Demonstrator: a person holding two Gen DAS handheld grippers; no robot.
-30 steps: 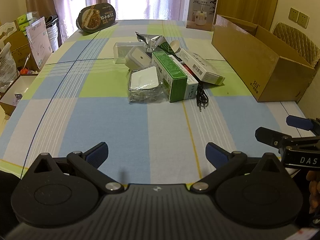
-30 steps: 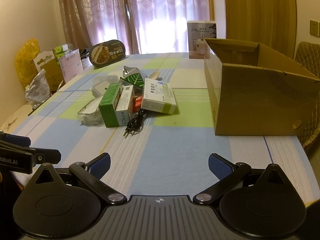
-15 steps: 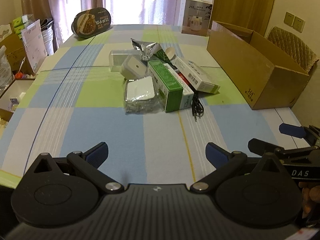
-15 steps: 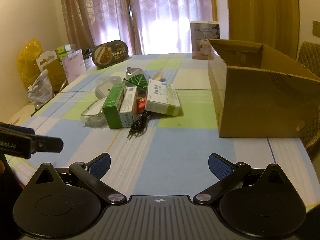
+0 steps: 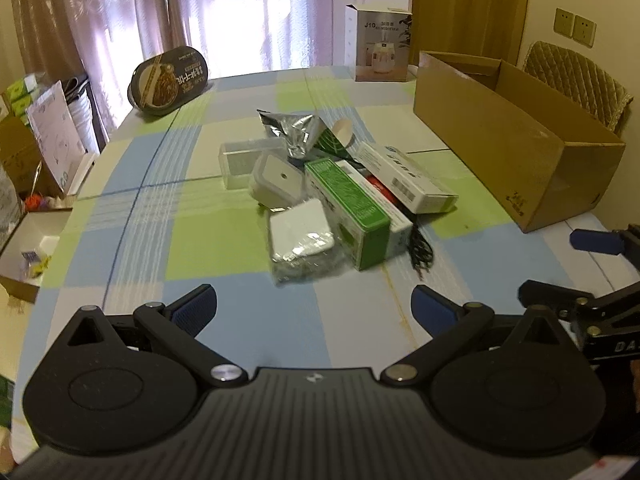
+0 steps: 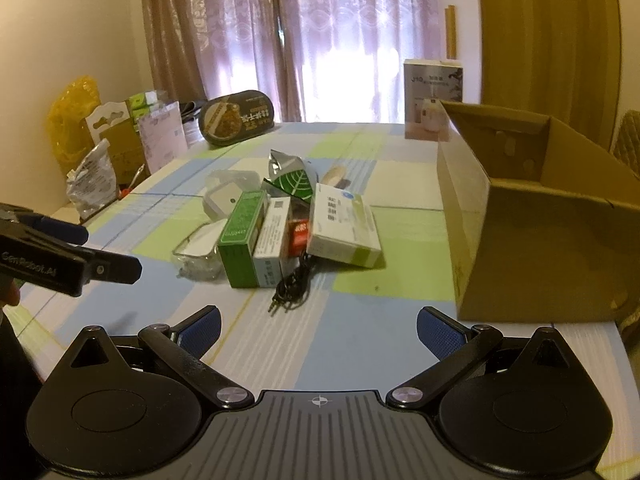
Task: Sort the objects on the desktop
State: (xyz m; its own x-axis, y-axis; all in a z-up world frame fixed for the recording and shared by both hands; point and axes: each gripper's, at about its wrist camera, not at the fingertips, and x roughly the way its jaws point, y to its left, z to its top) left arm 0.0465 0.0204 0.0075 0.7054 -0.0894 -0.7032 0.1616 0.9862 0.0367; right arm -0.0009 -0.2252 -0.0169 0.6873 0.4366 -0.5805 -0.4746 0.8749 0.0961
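Room: pinkish-purple curtains hang soft and lacy at the back, with bright light coming through.
Table: one big table with a smooth checked cloth in blue, green and pale squares.
Cardboard box: one big brown box, open on top, with flat stiff walls, on the right side of the table.
Humidifier box: one white box standing up at the far edge.
Food tub: one dark oval tub, propped on its side near the curtains.
Pile: the things to sort lie bunched in the middle of the table, touching each other, well apart from both tongs.
Long boxes: three, one green, one white and thin pressed beside it, one white and flat leaning on the pile.
Foil bag: one shiny crinkly bag with a green leaf side.
White plug: one rounded plug.
Clear bag: one see-through bag with a white square pad inside.
Cable: one thin black cable, coiled at the near edge of the pile.
Left gripper: the blue-padded fingers are spread wide, holding nothing.
Right gripper: also spread wide, holding nothing.
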